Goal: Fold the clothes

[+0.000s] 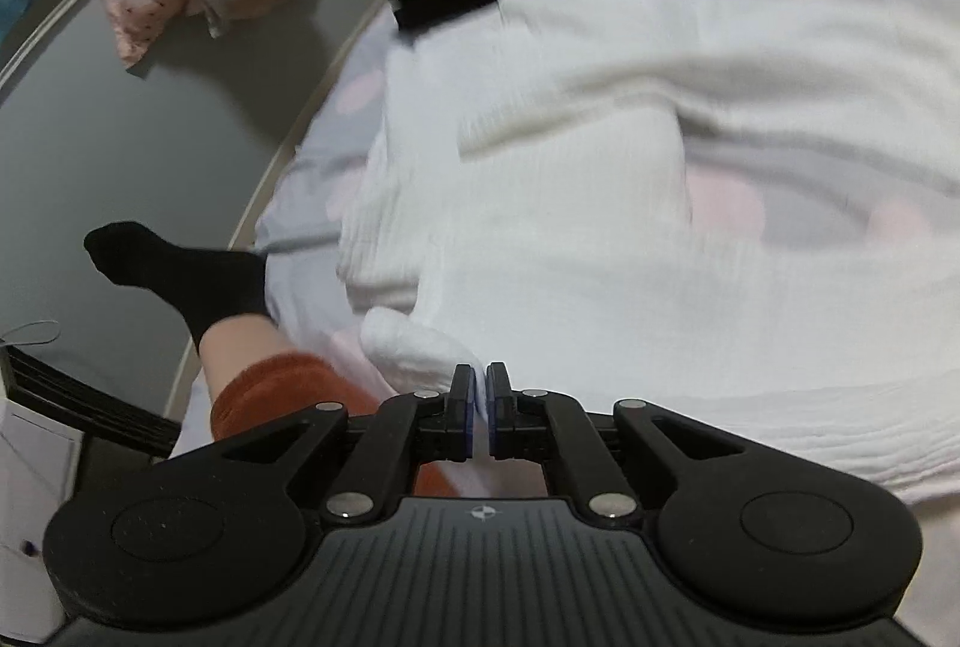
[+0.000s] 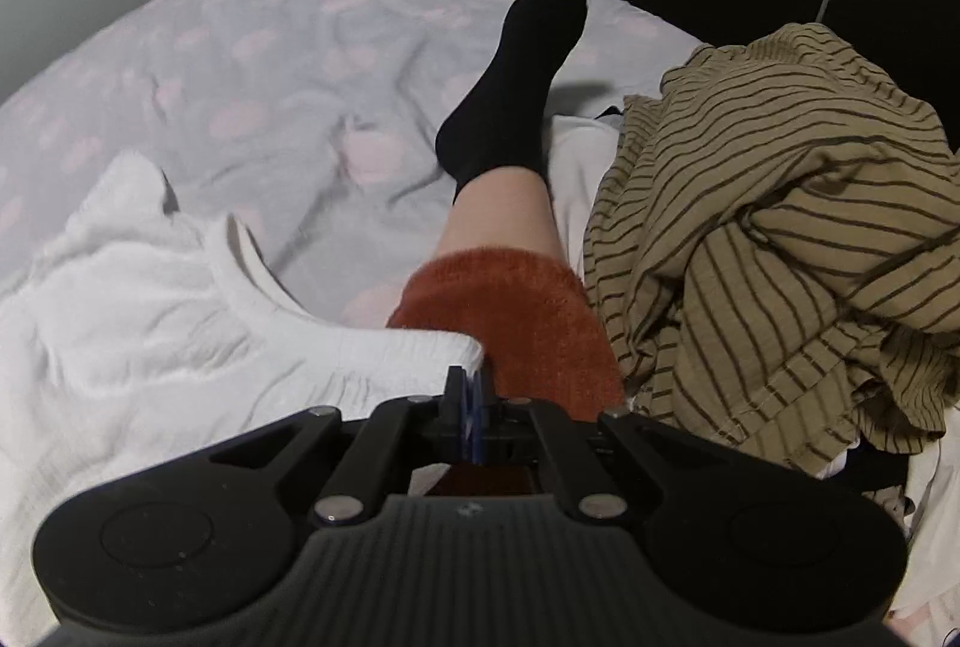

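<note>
Pinching the white garment [image 1: 600,179], both grippers [image 1: 479,384] [image 2: 471,389] angle steeply downward.

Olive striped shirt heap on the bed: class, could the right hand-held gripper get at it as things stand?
Probably not at once. The right hand-held gripper is shut on the white ribbed garment, so it must let go first. Otherwise the crumpled olive striped shirt lies close on its right, uncovered, just past the person's rust fleece-clad leg.
</note>
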Motion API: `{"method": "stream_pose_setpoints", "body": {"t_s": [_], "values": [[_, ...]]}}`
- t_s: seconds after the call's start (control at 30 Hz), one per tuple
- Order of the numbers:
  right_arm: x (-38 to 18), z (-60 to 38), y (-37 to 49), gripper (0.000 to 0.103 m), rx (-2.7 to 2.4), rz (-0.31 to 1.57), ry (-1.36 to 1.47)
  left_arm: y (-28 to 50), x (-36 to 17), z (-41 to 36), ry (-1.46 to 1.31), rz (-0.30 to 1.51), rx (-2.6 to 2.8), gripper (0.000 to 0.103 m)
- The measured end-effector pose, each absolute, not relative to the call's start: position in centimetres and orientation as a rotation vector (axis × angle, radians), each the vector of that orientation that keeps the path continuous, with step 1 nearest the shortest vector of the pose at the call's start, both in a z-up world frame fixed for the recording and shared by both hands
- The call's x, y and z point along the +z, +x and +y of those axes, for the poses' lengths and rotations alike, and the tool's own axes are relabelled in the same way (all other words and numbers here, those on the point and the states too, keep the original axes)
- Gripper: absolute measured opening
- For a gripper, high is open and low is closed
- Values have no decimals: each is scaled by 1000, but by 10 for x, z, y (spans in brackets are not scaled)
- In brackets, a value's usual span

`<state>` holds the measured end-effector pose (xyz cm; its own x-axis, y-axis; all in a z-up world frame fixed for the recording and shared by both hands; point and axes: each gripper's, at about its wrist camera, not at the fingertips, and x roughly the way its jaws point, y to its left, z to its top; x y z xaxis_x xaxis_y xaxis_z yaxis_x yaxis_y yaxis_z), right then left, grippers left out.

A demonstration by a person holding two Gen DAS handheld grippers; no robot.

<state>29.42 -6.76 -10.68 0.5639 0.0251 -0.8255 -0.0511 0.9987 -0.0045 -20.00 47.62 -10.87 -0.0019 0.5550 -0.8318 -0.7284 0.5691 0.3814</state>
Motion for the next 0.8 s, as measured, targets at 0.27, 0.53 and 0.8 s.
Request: {"method": "stream_pose_setpoints", "body": {"t_s": [0.27,0.53,0.8], "values": [[-94,-64,293,7,45,926,-183,-221,-104,477,-46,1286,1008,10],[-64,-47,275,8,214,887,-367,-201,-84,459,239,1247,826,18],[-71,-5,267,8,388,846,-542,-141,-110,473,513,1182,707,19]]}}
